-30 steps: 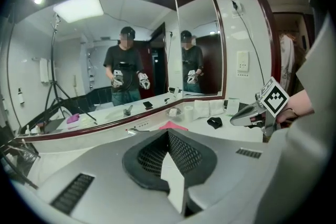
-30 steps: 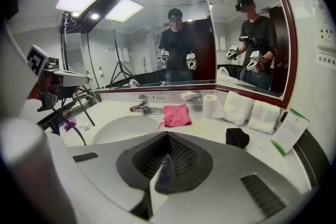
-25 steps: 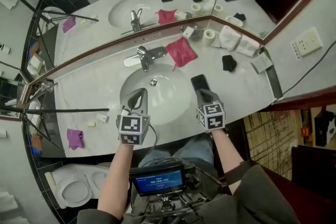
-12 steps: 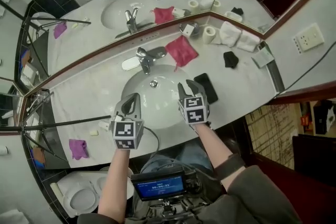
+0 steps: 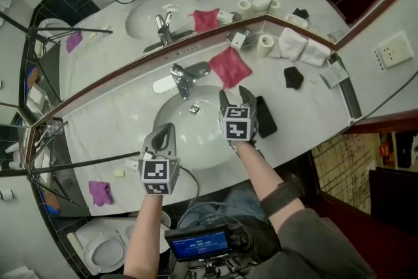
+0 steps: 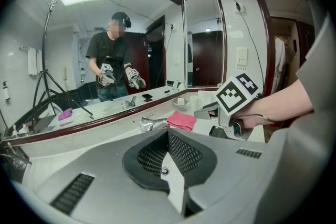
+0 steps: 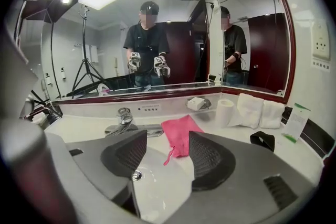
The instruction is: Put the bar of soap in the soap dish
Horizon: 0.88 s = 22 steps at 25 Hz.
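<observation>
At the back of the counter, by the mirror, a white square block (image 5: 235,40) lies in a small metal dish (image 7: 206,104). A small pale yellow piece (image 5: 119,173) lies on the counter left of the basin; I cannot tell if it is soap. My left gripper (image 5: 164,132) is shut and empty at the basin's front left rim, its closed tips (image 6: 168,135) aimed at the faucet. My right gripper (image 5: 235,96) hangs over the basin's right side. Its jaws have just been opening and hold nothing (image 7: 168,150).
A chrome faucet (image 5: 183,75) stands behind the white basin (image 5: 196,124), with a pink cloth (image 5: 228,66) beside it. A black phone (image 5: 265,116) lies right of my right gripper. A paper roll (image 5: 264,44), folded white towels (image 5: 299,49) and a black item (image 5: 292,78) sit further right. A purple cloth (image 5: 100,191) and tripod legs (image 5: 78,163) are at the left.
My right gripper has moved left from over the phone to the basin's right side, and its jaws have opened. My left gripper has drawn back a little toward the front edge, still shut.
</observation>
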Each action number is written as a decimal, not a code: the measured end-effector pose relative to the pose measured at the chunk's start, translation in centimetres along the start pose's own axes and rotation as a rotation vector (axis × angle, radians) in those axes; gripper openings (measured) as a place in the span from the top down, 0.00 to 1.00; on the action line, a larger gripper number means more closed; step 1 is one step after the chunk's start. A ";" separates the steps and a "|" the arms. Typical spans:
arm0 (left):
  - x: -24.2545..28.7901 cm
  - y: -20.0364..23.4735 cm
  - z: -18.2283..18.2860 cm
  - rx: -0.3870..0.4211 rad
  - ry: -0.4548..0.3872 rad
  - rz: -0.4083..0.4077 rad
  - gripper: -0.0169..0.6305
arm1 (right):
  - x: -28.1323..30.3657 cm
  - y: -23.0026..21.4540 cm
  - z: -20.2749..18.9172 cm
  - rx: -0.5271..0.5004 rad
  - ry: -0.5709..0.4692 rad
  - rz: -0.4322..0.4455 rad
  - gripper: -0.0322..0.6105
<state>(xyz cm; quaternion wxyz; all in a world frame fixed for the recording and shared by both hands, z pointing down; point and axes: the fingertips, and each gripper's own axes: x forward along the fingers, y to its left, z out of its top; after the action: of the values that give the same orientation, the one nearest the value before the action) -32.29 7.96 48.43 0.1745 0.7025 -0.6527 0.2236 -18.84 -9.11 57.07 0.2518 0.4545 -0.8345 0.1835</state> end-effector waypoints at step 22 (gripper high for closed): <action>3.6 0.5 -3.2 0.013 0.077 -0.021 0.97 | 14.0 -7.6 6.5 0.116 -0.022 -0.291 0.45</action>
<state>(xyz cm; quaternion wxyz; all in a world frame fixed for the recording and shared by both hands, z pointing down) -32.93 6.65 53.04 0.1972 0.7013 -0.6367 0.2528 -20.45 -25.86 60.60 0.2399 0.5864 -0.7505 0.1877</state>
